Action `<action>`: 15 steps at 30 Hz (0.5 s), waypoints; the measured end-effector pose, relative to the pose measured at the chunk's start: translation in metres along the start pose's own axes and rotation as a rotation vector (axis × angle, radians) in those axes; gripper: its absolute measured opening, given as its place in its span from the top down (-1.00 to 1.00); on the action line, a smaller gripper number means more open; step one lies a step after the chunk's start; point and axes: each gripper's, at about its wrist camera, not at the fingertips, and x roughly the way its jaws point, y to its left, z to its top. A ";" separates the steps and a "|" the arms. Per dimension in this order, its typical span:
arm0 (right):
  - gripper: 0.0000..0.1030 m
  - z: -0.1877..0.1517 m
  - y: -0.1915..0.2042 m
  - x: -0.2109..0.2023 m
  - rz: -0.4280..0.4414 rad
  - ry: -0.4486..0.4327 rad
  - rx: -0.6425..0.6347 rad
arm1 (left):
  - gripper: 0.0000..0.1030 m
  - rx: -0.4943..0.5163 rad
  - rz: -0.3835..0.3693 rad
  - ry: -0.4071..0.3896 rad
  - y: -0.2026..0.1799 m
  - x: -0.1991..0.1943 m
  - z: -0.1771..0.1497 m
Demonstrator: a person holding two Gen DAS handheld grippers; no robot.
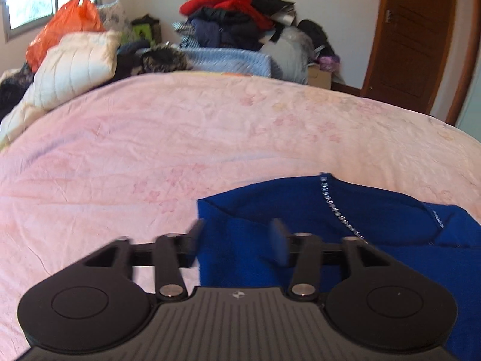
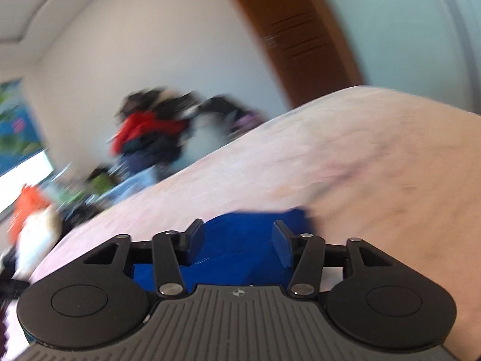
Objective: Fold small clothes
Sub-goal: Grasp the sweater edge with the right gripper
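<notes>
I am working in a bedroom of a home: a wide bed with a pink flowered bedsheet [image 1: 210, 138] fills most of my left view. At about 12 o'clock a heap of clothes [image 1: 237, 15] stands against the white wall, at 10 o'clock lie a cream pillow [image 1: 75, 66] and an orange plastic bag [image 1: 66, 27] under a window [image 1: 45, 3], and at 2 o'clock is a brown wooden door [image 1: 415, 36].

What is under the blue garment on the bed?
The blue garment lies straight on the pink bedsheet. Part of it is folded over itself. Anything between its layers, or beneath it besides the sheet, is covered.
</notes>
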 end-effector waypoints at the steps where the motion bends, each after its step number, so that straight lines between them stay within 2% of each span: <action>1: -0.27 -0.004 0.006 0.008 0.037 0.050 -0.005 | -0.44 0.019 -0.007 -0.027 -0.007 -0.006 -0.006; 3: -0.27 -0.012 0.010 0.022 0.023 0.118 0.008 | -0.47 0.092 -0.015 -0.062 -0.020 -0.014 -0.018; 5: -0.25 -0.015 0.000 0.028 -0.068 0.120 0.032 | -0.47 0.182 0.008 -0.046 -0.032 -0.007 -0.027; 6: -0.19 -0.013 -0.006 0.025 -0.078 0.101 0.063 | -0.47 0.201 0.036 -0.022 -0.034 -0.001 -0.032; 8: -0.29 -0.010 -0.006 0.013 -0.068 0.071 0.082 | -0.47 0.180 0.054 0.021 -0.031 0.006 -0.038; 10: -0.57 -0.010 0.001 0.003 -0.062 0.058 0.020 | -0.47 0.137 0.010 0.033 -0.026 0.004 -0.044; 12: -0.74 -0.013 0.001 0.004 -0.060 0.084 -0.011 | -0.47 0.118 -0.008 0.036 -0.026 -0.001 -0.051; 14: -0.64 -0.018 -0.003 0.007 -0.114 0.123 -0.019 | -0.47 0.126 0.001 0.047 -0.029 -0.003 -0.056; 15: -0.58 -0.019 -0.003 0.004 -0.120 0.113 -0.018 | -0.47 0.130 0.006 0.053 -0.030 -0.005 -0.058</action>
